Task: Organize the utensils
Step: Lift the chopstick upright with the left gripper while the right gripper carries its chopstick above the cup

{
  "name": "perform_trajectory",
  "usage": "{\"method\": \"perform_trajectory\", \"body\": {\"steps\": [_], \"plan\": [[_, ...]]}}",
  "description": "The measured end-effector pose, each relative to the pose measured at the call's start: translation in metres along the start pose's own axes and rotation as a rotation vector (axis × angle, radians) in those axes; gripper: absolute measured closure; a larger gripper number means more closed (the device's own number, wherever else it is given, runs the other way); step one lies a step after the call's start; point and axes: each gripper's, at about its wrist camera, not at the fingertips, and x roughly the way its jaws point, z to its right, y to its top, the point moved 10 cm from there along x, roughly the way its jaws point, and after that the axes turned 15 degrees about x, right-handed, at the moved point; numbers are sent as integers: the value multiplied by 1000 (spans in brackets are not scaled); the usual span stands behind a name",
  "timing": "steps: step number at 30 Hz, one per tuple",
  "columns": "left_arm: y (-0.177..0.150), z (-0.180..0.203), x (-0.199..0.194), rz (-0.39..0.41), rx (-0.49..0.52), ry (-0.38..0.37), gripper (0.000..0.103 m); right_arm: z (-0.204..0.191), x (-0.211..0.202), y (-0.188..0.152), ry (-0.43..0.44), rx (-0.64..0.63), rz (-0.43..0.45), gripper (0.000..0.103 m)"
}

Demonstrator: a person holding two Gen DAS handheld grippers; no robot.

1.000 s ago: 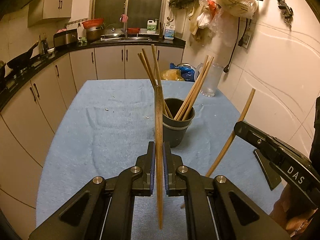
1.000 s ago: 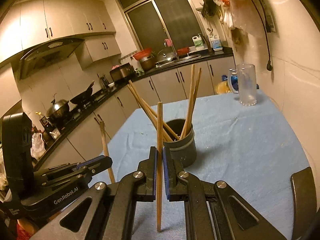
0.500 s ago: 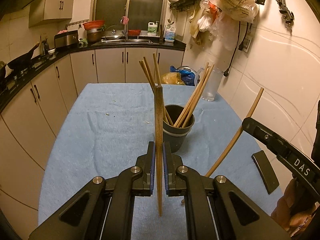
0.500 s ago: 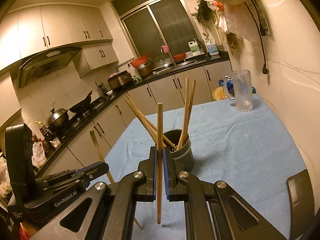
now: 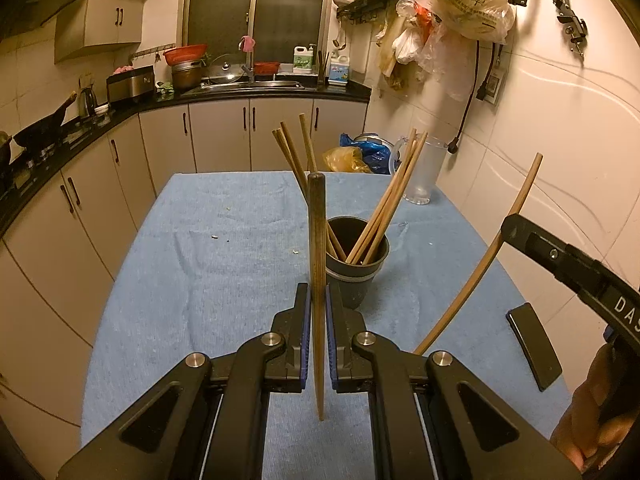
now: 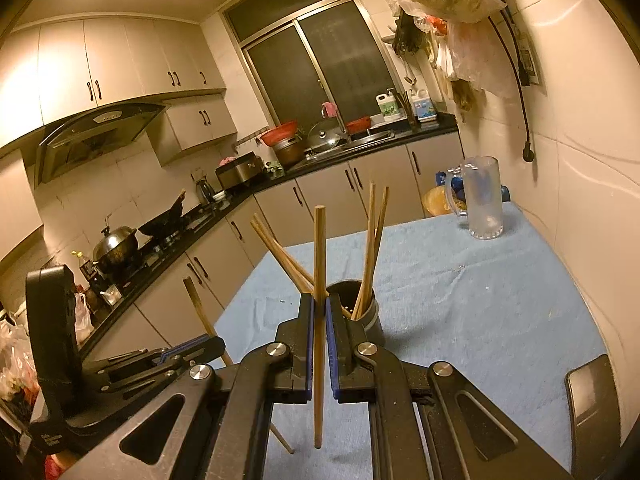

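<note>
A dark round holder cup [image 5: 360,276] stands on the blue cloth table [image 5: 224,264] with several wooden chopsticks [image 5: 384,204] leaning in it. My left gripper [image 5: 318,300] is shut on one upright chopstick [image 5: 317,240], raised above the table in front of the cup. My right gripper [image 6: 319,312] is shut on another upright chopstick [image 6: 319,256], also raised, with the cup [image 6: 370,316] just beyond it. The right gripper [image 5: 568,264] and its chopstick [image 5: 504,236] show at the right of the left wrist view. The left gripper [image 6: 160,364] shows at the lower left of the right wrist view.
A frosted glass mug [image 6: 482,200] stands at the table's far right corner by the tiled wall. A black phone [image 5: 534,346] lies near the right edge. Kitchen counters and cabinets [image 5: 100,184] run along the left and back. Plastic bags [image 5: 460,4] hang overhead.
Both grippers have risen and drawn back with their chopsticks, so the cup looks smaller and farther. The right wrist view has tilted up toward the ceiling.
</note>
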Motion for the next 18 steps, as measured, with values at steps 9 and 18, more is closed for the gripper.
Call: {"method": "perform_trajectory", "body": {"steps": [9,18], "plan": [[7,1,0,8,11,0,96,-5,-3,8,4,-3,12,97],[14,0,-2,16,19,5,96,-8,-5,16,7,-5,25,97]]}}
